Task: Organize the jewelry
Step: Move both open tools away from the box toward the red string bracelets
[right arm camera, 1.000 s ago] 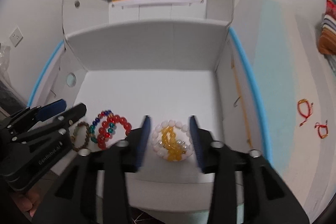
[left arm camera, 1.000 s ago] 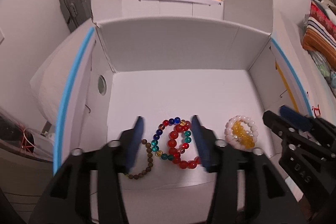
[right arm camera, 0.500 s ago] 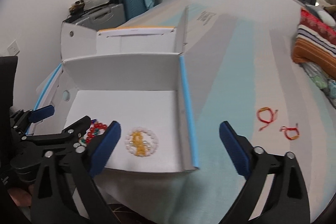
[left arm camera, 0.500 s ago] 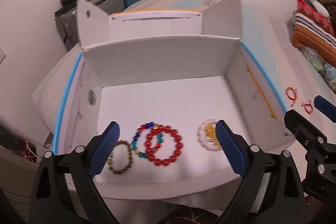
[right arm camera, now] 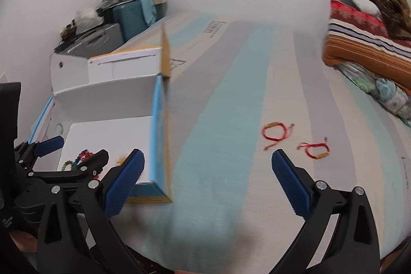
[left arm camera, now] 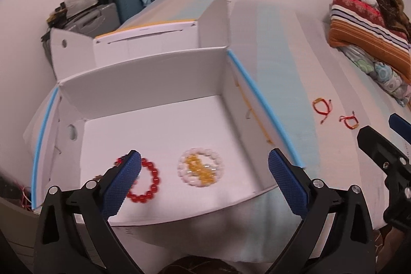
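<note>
A white open box (left arm camera: 143, 71) lies on the striped bed. Inside it are a red bead bracelet (left arm camera: 147, 184) and a white bead bracelet with a yellow one inside it (left arm camera: 201, 167). My left gripper (left arm camera: 205, 179) is open and empty above the box's near edge. Two red string bracelets (right arm camera: 274, 134) (right arm camera: 314, 149) lie on the bed to the right of the box; they also show in the left wrist view (left arm camera: 322, 105). My right gripper (right arm camera: 208, 179) is open and empty above the bed, short of them. The box (right arm camera: 102, 99) is at its left.
Folded striped blankets (right arm camera: 364, 43) are stacked at the far right of the bed. Suitcases (left arm camera: 120, 1) stand against the wall behind the box. The box's flaps (left arm camera: 213, 17) stand up at its far side.
Both grippers opened wide, let the bead bracelets lie in the box, and pulled back. Both views swung right, the right gripper away from the box towards the red string bracelets.
</note>
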